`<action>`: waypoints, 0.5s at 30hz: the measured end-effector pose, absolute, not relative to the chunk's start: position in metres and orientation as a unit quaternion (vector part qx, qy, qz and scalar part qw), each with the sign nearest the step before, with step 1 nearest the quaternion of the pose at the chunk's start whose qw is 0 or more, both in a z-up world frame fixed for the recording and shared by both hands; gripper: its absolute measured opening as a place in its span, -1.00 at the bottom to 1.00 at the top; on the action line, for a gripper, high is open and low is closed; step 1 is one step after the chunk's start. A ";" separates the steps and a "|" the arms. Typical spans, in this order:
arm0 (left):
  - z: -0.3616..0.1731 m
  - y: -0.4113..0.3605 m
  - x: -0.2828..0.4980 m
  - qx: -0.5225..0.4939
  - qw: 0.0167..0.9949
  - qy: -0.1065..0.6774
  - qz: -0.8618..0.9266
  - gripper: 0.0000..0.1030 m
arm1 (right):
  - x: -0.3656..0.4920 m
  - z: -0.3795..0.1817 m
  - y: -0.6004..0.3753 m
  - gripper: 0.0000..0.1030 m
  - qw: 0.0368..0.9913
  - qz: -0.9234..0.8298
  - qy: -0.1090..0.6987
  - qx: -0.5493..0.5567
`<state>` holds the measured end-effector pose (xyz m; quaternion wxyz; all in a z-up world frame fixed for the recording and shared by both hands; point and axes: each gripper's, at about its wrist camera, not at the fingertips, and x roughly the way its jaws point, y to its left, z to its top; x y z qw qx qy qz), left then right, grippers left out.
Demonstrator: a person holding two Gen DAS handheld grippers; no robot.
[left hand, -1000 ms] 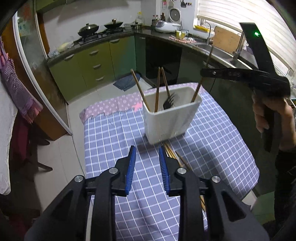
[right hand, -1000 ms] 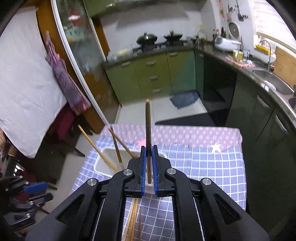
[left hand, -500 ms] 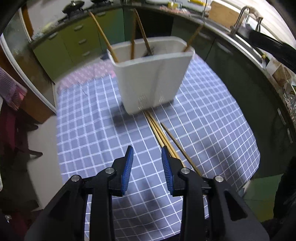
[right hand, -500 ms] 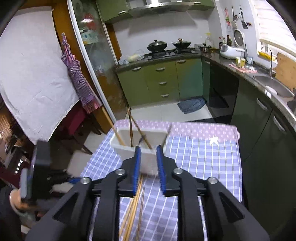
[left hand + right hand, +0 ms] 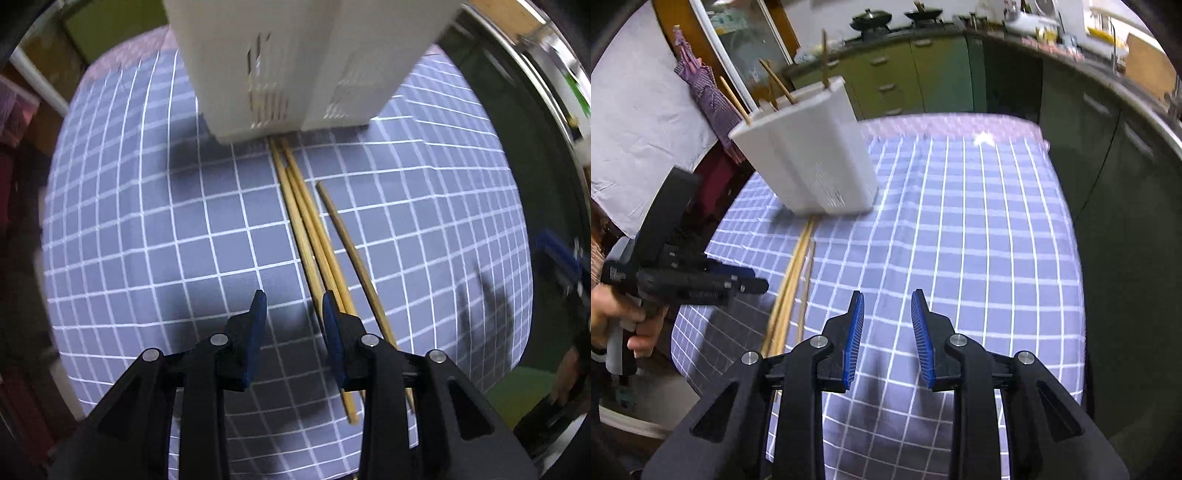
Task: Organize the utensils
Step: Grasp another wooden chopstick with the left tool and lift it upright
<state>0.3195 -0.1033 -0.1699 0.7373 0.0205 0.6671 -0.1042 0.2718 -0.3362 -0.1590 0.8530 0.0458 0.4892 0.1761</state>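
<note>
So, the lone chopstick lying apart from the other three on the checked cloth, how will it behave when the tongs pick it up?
The lone chopstick looks like a thin, straight wooden rod, so it is probably stiff and light. Being round, it may roll on the tablecloth if nudged. Lying flat, it could slip from the left tongs unless pinched squarely.

Matt white plastic holder (image 5: 295,62), bare wooden chopsticks (image 5: 314,243), soft checked cloth tablecloth (image 5: 155,229).

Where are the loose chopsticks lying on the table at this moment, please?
In the left wrist view, the loose chopsticks lie on the checked tablecloth, running from the white utensil holder toward the left gripper.
</note>
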 end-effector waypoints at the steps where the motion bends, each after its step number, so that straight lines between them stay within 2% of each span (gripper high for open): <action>1: -0.174 -0.105 0.322 0.019 0.736 0.670 -0.098 -0.42 | 0.273 -0.161 -0.337 -0.47 0.852 0.177 0.490 0.047; 15: -0.191 -0.123 0.340 0.022 0.728 0.682 -0.067 -0.43 | 0.271 -0.170 -0.335 -0.41 0.841 0.201 0.498 0.062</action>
